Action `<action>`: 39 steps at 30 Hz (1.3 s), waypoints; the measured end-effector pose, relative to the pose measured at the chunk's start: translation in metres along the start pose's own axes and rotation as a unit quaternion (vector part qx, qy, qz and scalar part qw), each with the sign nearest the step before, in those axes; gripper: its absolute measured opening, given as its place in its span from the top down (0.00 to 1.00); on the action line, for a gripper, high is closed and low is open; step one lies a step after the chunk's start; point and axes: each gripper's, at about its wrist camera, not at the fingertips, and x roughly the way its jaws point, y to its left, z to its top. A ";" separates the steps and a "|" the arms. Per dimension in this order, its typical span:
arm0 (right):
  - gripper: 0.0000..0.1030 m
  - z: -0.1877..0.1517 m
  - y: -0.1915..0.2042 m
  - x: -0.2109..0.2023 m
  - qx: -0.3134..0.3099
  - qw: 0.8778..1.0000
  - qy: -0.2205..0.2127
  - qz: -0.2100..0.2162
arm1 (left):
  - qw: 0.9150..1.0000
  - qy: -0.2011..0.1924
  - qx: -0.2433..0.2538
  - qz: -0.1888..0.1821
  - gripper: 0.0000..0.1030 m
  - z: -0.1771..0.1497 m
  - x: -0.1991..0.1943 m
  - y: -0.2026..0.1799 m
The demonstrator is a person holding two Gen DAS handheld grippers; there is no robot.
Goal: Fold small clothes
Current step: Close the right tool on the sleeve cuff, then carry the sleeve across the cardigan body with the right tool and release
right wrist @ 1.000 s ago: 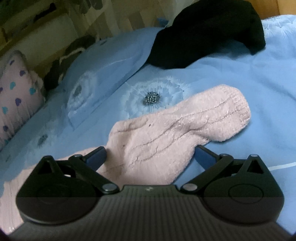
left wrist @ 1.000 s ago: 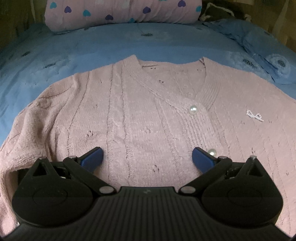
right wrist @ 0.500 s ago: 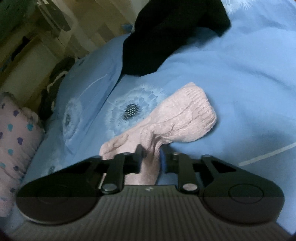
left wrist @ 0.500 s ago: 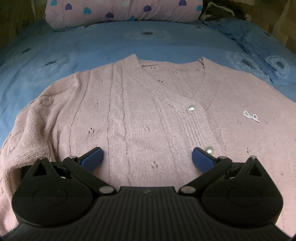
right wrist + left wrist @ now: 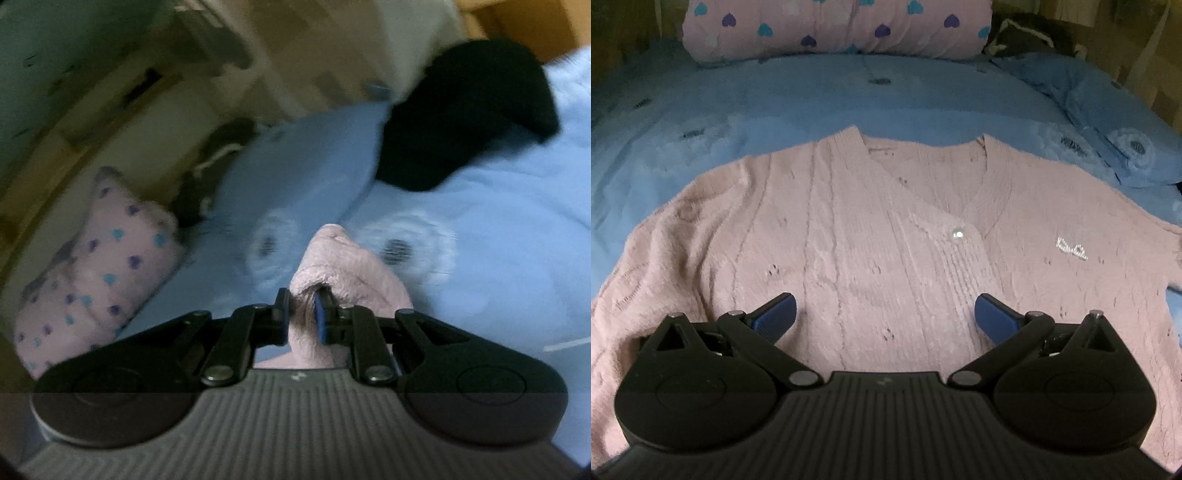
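A pink knitted cardigan (image 5: 871,236) lies flat and face up on the blue bedsheet (image 5: 775,110), with a pearl button (image 5: 957,233) below its V-neck. My left gripper (image 5: 884,314) hovers open over the cardigan's lower front, nothing between its blue pads. In the right wrist view, my right gripper (image 5: 303,306) has its jaws closing on the cardigan's sleeve (image 5: 343,266). The pads pinch the bunched pink knit, which is lifted off the sheet. The sleeve's cuff end hangs hidden below the gripper.
A pink pillow with hearts (image 5: 834,29) lies at the head of the bed and also shows as the pink pillow (image 5: 99,251) at left. A blue pillow (image 5: 306,155) and a black garment (image 5: 461,122) lie beyond the sleeve. Wooden furniture stands behind.
My right gripper closed on the sleeve, then rose and tilted up with it, bunching the knit. The left gripper stayed open over the cardigan, almost still.
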 end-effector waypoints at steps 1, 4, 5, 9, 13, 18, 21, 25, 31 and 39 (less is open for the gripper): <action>0.84 -0.002 0.011 -0.003 -0.010 1.000 0.000 0.012 | 1.000 -0.004 0.002 0.002 0.00 0.001 -0.002 0.000; 0.84 -0.006 0.036 -0.010 -0.036 0.998 0.000 0.043 | 1.000 -0.012 0.003 0.006 0.00 0.004 -0.007 0.003; 0.84 -0.008 0.047 -0.011 -0.046 0.997 0.000 0.056 | 1.000 -0.014 0.001 0.007 0.00 0.005 -0.008 0.004; 0.84 -0.020 0.084 -0.016 -0.070 0.992 0.010 0.100 | 1.000 -0.018 -0.013 0.009 0.00 0.009 -0.012 0.011; 0.84 -0.038 0.124 -0.020 -0.088 0.985 0.027 0.143 | 0.999 -0.024 -0.025 0.008 0.00 0.011 -0.018 0.018; 0.84 -0.066 0.172 -0.018 -0.110 0.974 0.053 0.191 | 0.998 -0.027 -0.043 0.027 0.00 0.015 -0.021 0.030; 0.84 -0.090 0.200 -0.011 -0.129 0.966 0.076 0.209 | 0.997 -0.028 -0.055 0.037 0.00 0.016 -0.024 0.039; 0.84 -0.130 0.233 -0.001 -0.171 0.953 0.106 0.225 | 0.996 -0.027 -0.073 0.054 0.00 0.017 -0.028 0.054; 0.83 -0.195 0.251 0.017 -0.218 0.936 0.166 0.221 | 0.994 -0.023 -0.091 0.064 0.00 0.016 -0.033 0.069; 0.82 -0.248 0.250 0.037 -0.248 0.914 0.244 0.210 | 0.993 -0.022 -0.093 0.074 0.00 0.016 -0.033 0.073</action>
